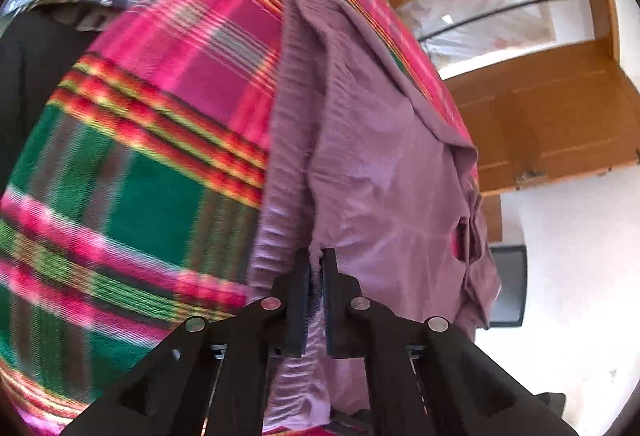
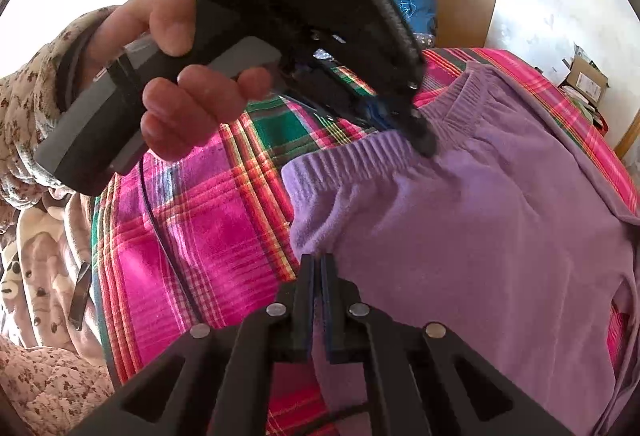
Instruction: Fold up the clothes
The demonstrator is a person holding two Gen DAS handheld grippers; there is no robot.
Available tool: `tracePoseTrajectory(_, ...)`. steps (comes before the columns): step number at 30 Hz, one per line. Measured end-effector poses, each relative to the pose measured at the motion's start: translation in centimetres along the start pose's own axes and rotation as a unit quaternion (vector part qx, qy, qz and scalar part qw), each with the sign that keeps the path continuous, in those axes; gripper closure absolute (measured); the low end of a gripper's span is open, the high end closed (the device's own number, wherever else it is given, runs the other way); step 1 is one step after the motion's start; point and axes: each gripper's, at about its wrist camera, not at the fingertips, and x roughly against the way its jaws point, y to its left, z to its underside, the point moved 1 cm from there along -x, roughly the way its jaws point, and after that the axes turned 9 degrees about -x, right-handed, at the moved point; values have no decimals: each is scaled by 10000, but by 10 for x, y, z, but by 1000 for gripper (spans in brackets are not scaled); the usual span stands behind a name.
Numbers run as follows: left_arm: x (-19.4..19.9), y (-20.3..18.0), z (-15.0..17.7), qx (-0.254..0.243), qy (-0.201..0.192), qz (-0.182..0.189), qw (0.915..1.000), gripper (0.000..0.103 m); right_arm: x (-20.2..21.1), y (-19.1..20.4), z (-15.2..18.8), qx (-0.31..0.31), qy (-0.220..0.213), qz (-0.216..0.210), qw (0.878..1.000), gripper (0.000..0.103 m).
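Both grippers, left gripper [image 1: 316, 256] and right gripper [image 2: 319, 262], have jaws clenched on the ribbed hem of the purple sweater [image 2: 480, 228], which lies on the checked blanket [image 2: 208, 220]. A sleeve seems turned in; further folds probably remain.
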Motion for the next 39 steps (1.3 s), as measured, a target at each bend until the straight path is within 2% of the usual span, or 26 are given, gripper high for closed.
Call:
tracePoseTrajectory(5, 14, 3, 3, 30, -248, -48, 9997, 99, -2, 5, -3, 17, -5, -23, 10000, 101)
tracePoseTrajectory(7, 21, 9, 4, 20, -313, -180, 9993, 99, -3, 7, -4, 24, -7, -32, 10000, 101)
tracePoseTrajectory(9, 25, 22, 5, 186, -393, -280, 9987, 103, -3, 10, -5, 31, -8, -41, 10000, 101)
tracePoseTrajectory(12, 30, 37, 9, 486, -457, -263, 9974, 103, -7, 10, -4, -38, -22, -42, 10000, 101)
tracePoseTrajectory(14, 35, 34, 11, 340, -537, -453, 9970, 103, -9, 10, -6, -116, -26, -82, 9999, 101)
tracePoseTrajectory(20, 45, 13, 9, 77, -711, -446, 9964, 99, -14, 7, -8, -89, -41, -58, 9999, 101)
tracePoseTrajectory(22, 49, 1, 8, -73, -791, -441, 9959, 94, -12, 6, -6, -113, -54, -38, 9999, 99)
tracePoseTrajectory(26, 46, -25, 12, -416, -734, -381, 9957, 83, 14, -4, 5, -299, -263, -22, 9992, 98)
tracePoseTrajectory(30, 43, -42, 19, -530, -621, -398, 9959, 83, 41, -28, 10, -665, -562, 161, 9961, 88)
tracePoseTrajectory(32, 43, -51, 24, -571, -576, -415, 9958, 81, 58, -44, 14, -906, -733, 321, 9927, 87)
tracePoseTrajectory(37, 62, -74, 42, -727, -549, -393, 9951, 78, 120, -87, 46, -1586, -1179, 850, 9766, 87)
tracePoseTrajectory(39, 79, -83, 49, -779, -622, -434, 9941, 77, 156, -105, 66, -1904, -1402, 1221, 9639, 87)
